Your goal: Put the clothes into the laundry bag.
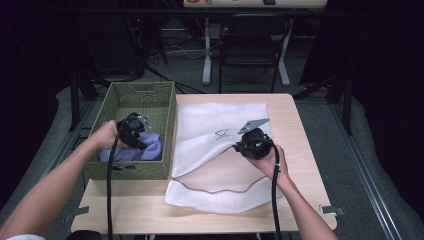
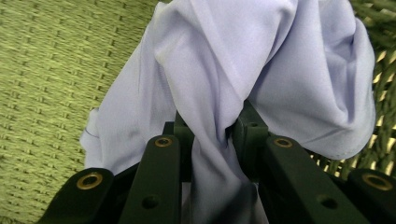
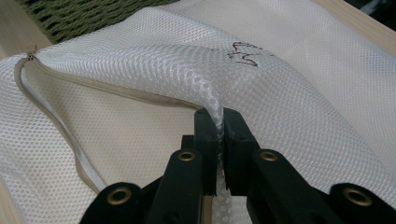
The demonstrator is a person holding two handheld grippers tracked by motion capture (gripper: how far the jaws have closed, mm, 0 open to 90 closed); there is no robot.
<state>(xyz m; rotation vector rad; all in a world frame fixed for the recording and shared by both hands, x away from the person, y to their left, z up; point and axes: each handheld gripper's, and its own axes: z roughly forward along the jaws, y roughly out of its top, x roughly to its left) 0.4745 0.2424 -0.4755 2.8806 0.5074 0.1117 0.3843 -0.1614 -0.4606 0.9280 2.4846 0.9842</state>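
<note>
The place looked like a lab or recording studio rather than a home. A small wooden bench [image 1: 290,150] stood alone on grey carpeted floor [image 1: 320,120], ringed by black curtains [image 1: 385,75] on the left and right. At the far side stood a black folding chair [image 1: 248,45], the white legs of another desk [image 1: 206,50] and loose cables [image 1: 185,50] on the floor. Metal brackets [image 1: 332,210] were fixed at the bench's near edge.
</note>
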